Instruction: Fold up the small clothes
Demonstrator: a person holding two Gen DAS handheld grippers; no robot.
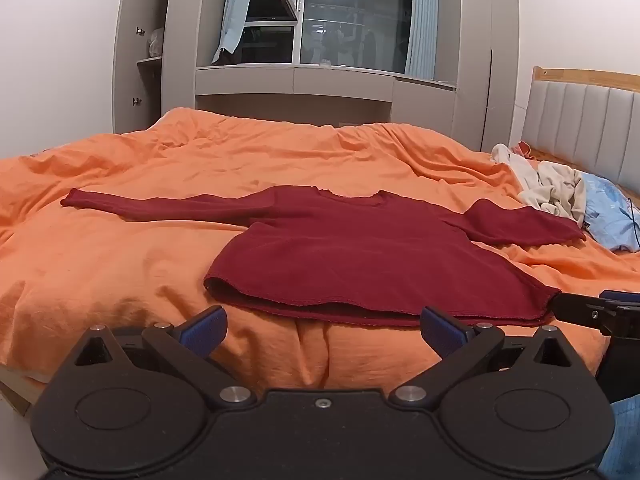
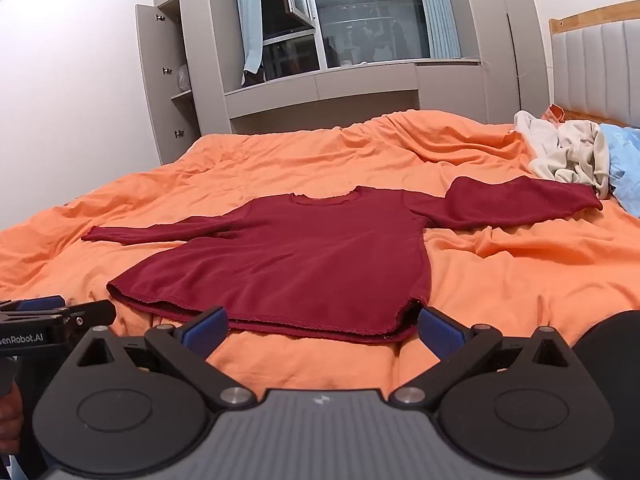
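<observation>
A dark red long-sleeved top [image 1: 360, 256] lies flat on the orange bed cover [image 1: 120, 264], hem toward me, both sleeves spread out sideways. It also shows in the right wrist view [image 2: 304, 264]. My left gripper [image 1: 322, 330] is open and empty, just short of the hem's middle. My right gripper [image 2: 322, 330] is open and empty, at the hem's right part, its right finger beside the hem's right corner. Each gripper shows at the edge of the other's view: the right one [image 1: 592, 312], the left one [image 2: 60, 312].
A pile of cream clothes [image 1: 548, 188] and a light blue item [image 1: 612, 212] lie at the bed's right, by the padded headboard [image 1: 580, 128]. Grey cupboards and a window stand beyond the bed. The orange cover [image 2: 520, 280] is wrinkled.
</observation>
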